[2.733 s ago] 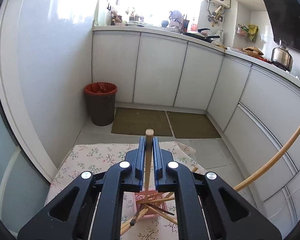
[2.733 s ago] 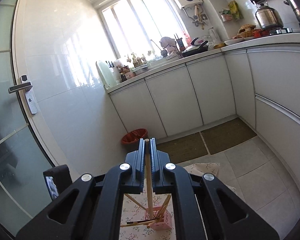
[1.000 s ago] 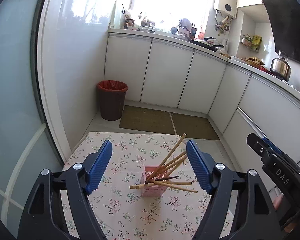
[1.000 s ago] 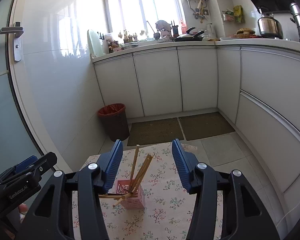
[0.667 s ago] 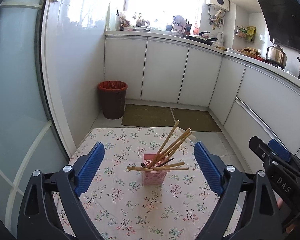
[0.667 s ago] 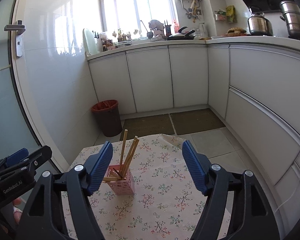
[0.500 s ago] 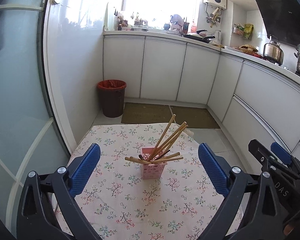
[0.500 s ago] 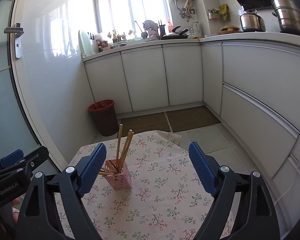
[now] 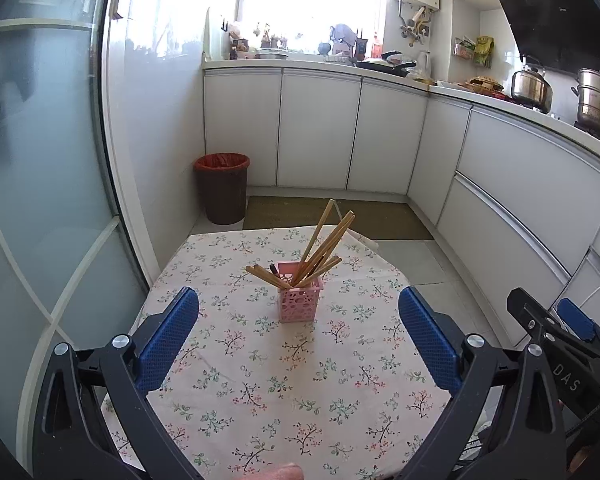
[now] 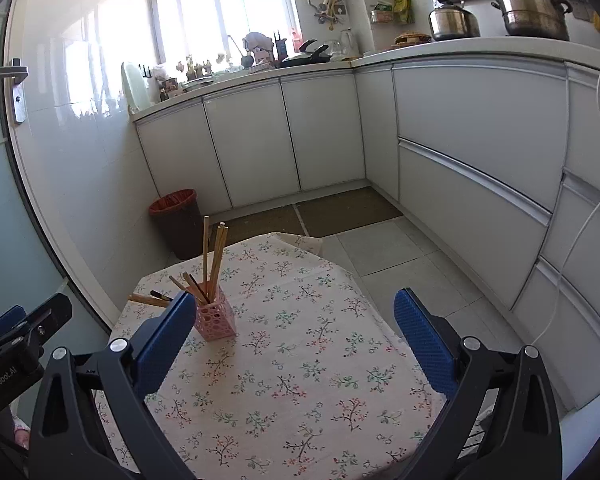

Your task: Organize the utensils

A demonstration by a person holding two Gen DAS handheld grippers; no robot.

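Note:
A pink perforated holder [image 9: 300,300] stands upright on the flowered tablecloth [image 9: 260,380], with several wooden chopsticks [image 9: 324,240] and a dark utensil leaning out of it. My left gripper [image 9: 296,292] hangs open and empty, well short of the holder. In the right wrist view the holder [image 10: 216,318] sits left of centre, just past my left finger, its chopsticks [image 10: 212,252] pointing up. The right gripper [image 10: 296,296] has its jaws opening wide with nothing between them. Each gripper's body shows at the edge of the other's view: the right one [image 9: 560,340], the left one [image 10: 20,336].
A brown bin with a red liner [image 9: 222,188] stands on the floor beyond the table, beside the glass door [image 9: 40,160]. White cabinets [image 10: 460,140] line the back and right walls, with pots [image 10: 532,4] on the counter. Floor mats [image 9: 340,220] lie behind the table.
Both grippers let go of the wooden sticks they were clamping, opened wide and drew back from the holder. The holder now looks smaller and farther off, and more tablecloth shows.

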